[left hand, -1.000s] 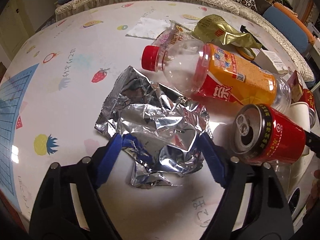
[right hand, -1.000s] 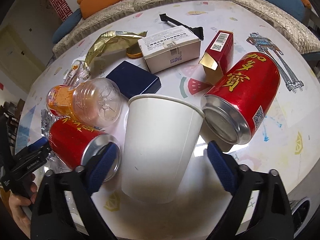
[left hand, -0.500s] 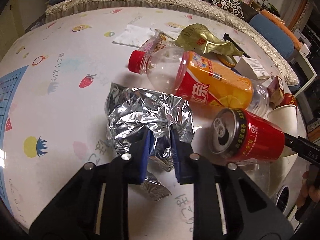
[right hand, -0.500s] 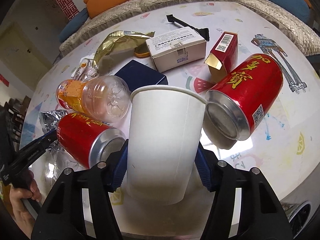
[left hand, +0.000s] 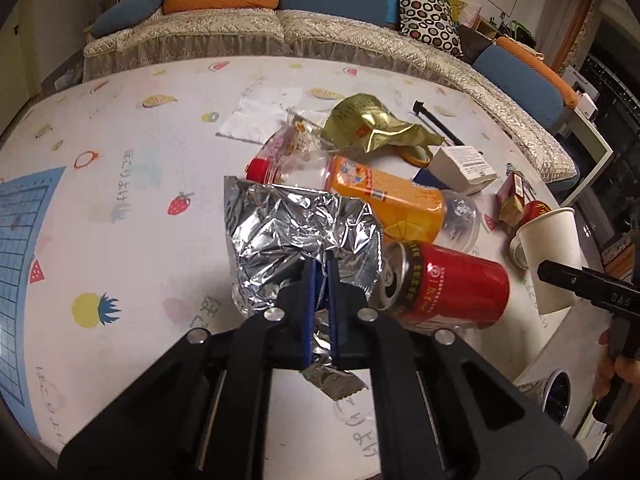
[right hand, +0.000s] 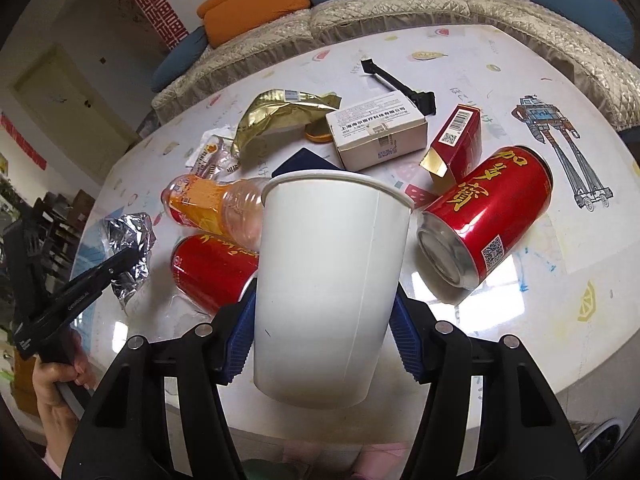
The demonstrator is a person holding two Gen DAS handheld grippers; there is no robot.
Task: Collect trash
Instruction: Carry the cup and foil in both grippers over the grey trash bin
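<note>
My left gripper (left hand: 320, 276) is shut on a crumpled silver foil wrapper (left hand: 296, 232), which hangs lifted off the table; the wrapper (right hand: 130, 240) shows at the left of the right wrist view too. My right gripper (right hand: 322, 320) is shut on a white paper cup (right hand: 328, 280), held upright above the table with the blue pads pressing its sides. The same cup (left hand: 548, 240) appears at the right edge of the left wrist view. Two red cans lie on their sides: one (left hand: 448, 288) beside the wrapper, the other (right hand: 488, 216) right of the cup.
On the patterned table (left hand: 120, 200) lie an orange-labelled plastic bottle (left hand: 384, 196), a gold wrapper (left hand: 372, 124), a white box (right hand: 376, 130), a small red carton (right hand: 456, 144), a dark blue flat box (right hand: 300, 162) and a black tool (right hand: 400, 84). A sofa (left hand: 280, 32) lines the far edge.
The left jaws closed on the foil wrapper and raised it off the table. The right jaws closed on the white cup and lifted it a little.
</note>
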